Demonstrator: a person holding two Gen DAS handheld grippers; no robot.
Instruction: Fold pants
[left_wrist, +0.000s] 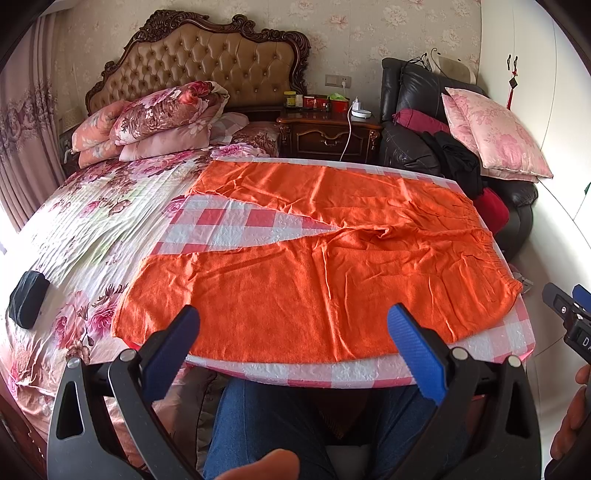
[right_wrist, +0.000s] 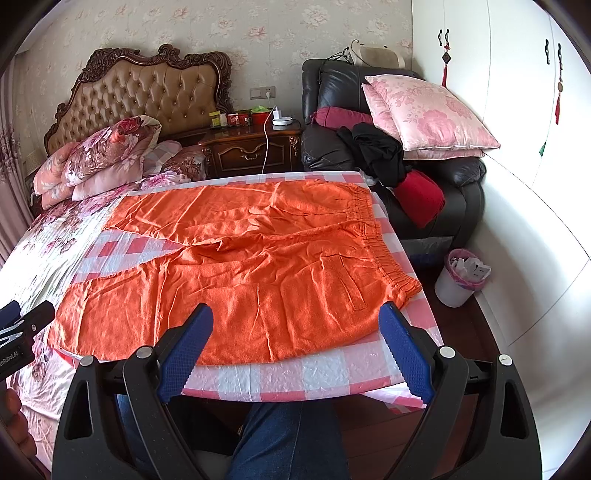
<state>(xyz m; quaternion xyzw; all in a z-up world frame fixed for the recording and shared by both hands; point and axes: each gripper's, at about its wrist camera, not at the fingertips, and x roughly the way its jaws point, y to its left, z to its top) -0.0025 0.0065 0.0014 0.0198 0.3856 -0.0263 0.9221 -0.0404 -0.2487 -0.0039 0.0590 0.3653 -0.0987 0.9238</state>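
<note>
We saw the orange pants (left_wrist: 325, 258) spread flat and unfolded on the pink-and-white checked board (left_wrist: 236, 221), which lay over the corner of the bed with the floral quilt (left_wrist: 92, 206). Relative to that board, the waistband sat at the right edge and both legs ran toward the left, parted by a wedge of bare check. Our left gripper (left_wrist: 293, 332) hovered over the board's near edge, above the hem end of the nearer leg, its blue pads wide apart and holding nothing. Our right gripper (right_wrist: 295, 332) hung over the same near edge, closer to the waistband, jaws likewise spread with nothing between them. Beyond the board's far side stood a wooden nightstand (right_wrist: 251, 151) and a black leather armchair (right_wrist: 443, 173) piled with pink pillows (right_wrist: 428, 110). A white waste bin (right_wrist: 458, 280) stood to the right of the board.
</note>
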